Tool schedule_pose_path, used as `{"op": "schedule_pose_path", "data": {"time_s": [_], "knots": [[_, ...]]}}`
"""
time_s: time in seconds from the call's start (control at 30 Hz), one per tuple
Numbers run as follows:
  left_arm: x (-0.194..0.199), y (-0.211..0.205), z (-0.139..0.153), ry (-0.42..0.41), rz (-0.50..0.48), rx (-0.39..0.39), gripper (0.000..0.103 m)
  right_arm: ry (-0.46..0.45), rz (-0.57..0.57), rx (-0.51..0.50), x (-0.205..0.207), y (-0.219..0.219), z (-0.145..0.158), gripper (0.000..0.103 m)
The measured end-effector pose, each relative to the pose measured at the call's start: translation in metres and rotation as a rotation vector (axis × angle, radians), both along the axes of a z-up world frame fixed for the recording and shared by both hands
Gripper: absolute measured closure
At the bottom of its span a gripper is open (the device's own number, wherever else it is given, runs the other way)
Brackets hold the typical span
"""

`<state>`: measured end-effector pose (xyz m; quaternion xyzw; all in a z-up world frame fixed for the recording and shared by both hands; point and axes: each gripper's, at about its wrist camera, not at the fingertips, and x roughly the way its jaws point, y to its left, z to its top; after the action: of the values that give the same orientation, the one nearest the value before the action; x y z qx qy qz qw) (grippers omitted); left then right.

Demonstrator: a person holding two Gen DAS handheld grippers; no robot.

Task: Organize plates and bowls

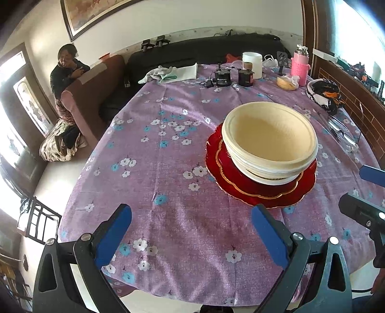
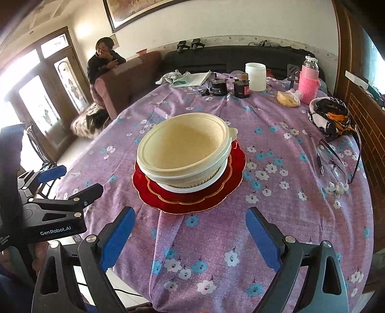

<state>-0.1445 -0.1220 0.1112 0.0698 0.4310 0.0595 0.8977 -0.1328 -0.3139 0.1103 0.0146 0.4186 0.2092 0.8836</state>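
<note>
left tool (image 1: 191, 218): spread, empty | right tool (image 2: 190, 220): spread, empty

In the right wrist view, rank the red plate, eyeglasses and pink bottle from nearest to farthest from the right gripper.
1. red plate, just ahead, centre.
2. eyeglasses, right side, mid-table.
3. pink bottle, far right edge.
right gripper open, empty.

— What kind of place are we seeing?
— A home living room: a sofa (image 2: 134, 79) is standing behind a table with a flowered tablecloth (image 2: 240, 240), and a framed picture (image 2: 134, 12) is hanging above.
</note>
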Motion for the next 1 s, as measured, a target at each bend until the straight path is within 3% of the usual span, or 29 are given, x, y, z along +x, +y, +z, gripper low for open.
{"op": "schedule_pose_path", "data": {"time_s": [1.0], "knots": [[0.008,-0.006,-0.004,0.0,-0.008,0.016,0.003,0.013,0.0,-0.01,0.011,-0.002,-0.003,0.008]]}}
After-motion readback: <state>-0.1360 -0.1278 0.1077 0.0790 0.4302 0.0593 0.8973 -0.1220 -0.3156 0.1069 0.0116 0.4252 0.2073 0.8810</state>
